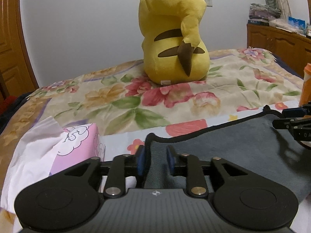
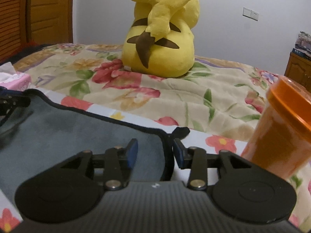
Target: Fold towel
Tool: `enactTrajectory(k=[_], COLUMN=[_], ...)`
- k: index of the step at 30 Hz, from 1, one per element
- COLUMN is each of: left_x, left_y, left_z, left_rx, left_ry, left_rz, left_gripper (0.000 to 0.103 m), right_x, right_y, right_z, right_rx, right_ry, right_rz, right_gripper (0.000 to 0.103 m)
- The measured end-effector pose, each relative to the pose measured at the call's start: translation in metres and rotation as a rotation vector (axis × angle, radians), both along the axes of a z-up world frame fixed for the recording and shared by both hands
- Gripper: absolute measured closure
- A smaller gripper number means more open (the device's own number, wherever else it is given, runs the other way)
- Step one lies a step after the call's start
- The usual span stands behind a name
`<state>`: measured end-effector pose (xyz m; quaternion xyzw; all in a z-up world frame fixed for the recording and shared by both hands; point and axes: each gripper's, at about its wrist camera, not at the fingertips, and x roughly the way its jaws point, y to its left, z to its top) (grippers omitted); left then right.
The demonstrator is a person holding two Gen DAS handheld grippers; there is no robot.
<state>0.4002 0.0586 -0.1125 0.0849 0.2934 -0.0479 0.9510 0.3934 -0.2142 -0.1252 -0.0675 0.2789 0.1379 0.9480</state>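
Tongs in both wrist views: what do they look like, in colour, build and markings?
Left tongs and right tongs match: black linkage arms with silver pivot pins, blue pads on the fingers, round black side housings, and a ribbed grey body with a small white emblem. No cables or sleeves visible.

On the bed (image 1: pixel 243 89) my towel (image 1: pixel 233 145) lay spread along the near edge, with my left gripper (image 1: pixel 155 160) at its left corner and my right gripper (image 2: pixel 155 152) at its right corner. The tissue box (image 1: pixel 77 145) sat just left of the towel, the canister (image 2: pixel 281 136) just right of it. The plush toy (image 1: pixel 175 38) sat behind the towel, well apart, toward the bed's far edge. A cabinet (image 1: pixel 278 42) stood beyond the bed's right side.
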Motion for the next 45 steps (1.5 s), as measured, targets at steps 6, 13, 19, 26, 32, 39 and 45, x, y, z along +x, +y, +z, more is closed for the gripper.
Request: enactTrajectory(k=[6,13,19,26,32,39,45], left_x=[-0.018,-0.048,-0.072,-0.099,-0.122,-0.156,-0.178], left_y=[-0.004,-0.004,-0.005,-0.006,-0.009,-0.017,-0.023], left_z=[0.011,0.022,0.035,0.051,0.068,0.087,0.098], left_rx=[-0.001,-0.013,-0.010,-0.002,-0.010,-0.028,-0.028], left_ry=[0.008,0.025,0.030,0.021,0.003,-0.015,-0.026], left_rz=[-0.016,-0.019,-0.023,-0.018,-0.020,-0.026,-0.039], left_gripper=[0.066,0.055,0.052,0.039,0.026,0.016,0.003], right_x=[-0.022,-0.056,-0.082,-0.113,-0.134,-0.160,-0.178], right_y=[-0.001,-0.001,-0.001,-0.009,-0.020,-0.025,-0.030], right_z=[0.011,0.026,0.037,0.047,0.057,0.074,0.083], right_rx=[0.039,0.079,0.100,0.109,0.111,0.127,0.134], right_ry=[0.013,0.025,0.030,0.023,0.008,-0.028,-0.044], right_rz=[0.009,0.027,0.025,0.008,-0.006,-0.010,-0.013], right_gripper=[0.058,0.050,0.049,0.038,0.025,0.008,0.000])
